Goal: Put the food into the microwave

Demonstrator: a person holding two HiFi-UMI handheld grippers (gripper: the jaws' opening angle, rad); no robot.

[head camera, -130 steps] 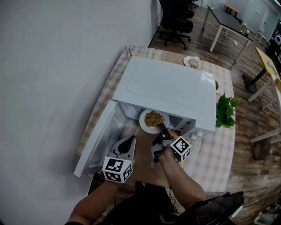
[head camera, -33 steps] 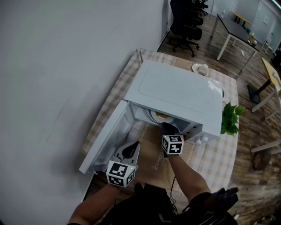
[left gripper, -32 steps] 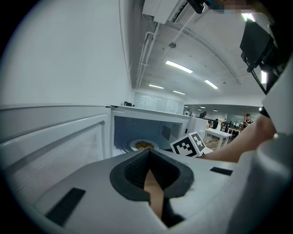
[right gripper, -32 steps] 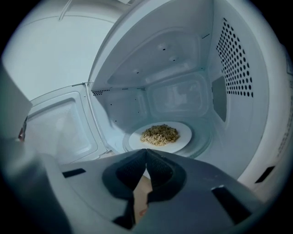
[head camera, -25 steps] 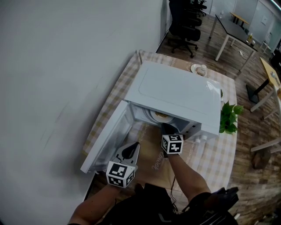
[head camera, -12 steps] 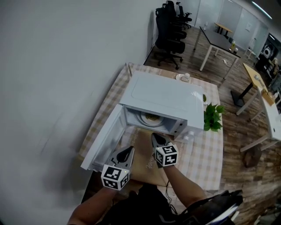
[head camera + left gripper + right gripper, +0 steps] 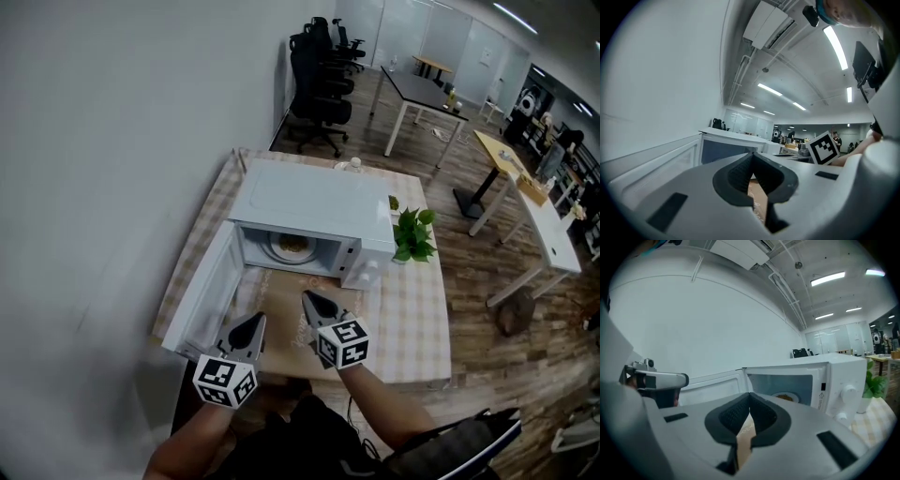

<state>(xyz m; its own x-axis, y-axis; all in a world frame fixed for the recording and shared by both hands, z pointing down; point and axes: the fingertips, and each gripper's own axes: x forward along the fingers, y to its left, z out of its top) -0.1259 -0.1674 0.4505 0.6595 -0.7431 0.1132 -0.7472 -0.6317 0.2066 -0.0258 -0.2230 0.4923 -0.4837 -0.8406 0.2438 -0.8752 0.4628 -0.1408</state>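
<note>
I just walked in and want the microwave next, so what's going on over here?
A person stands at the white microwave with a two-jaw gripper in each hand. Its door hangs open to the left, and the plate of food already sits inside. The left gripper and right gripper are both shut and empty, held short of the opening and touching nothing. The door is not yet closed.

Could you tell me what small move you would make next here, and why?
Probably bring the left gripper to the open door and push it shut. The plate of food already sits inside the microwave, the door hangs wide on the left, and both that gripper and the right gripper are shut and empty.
</note>
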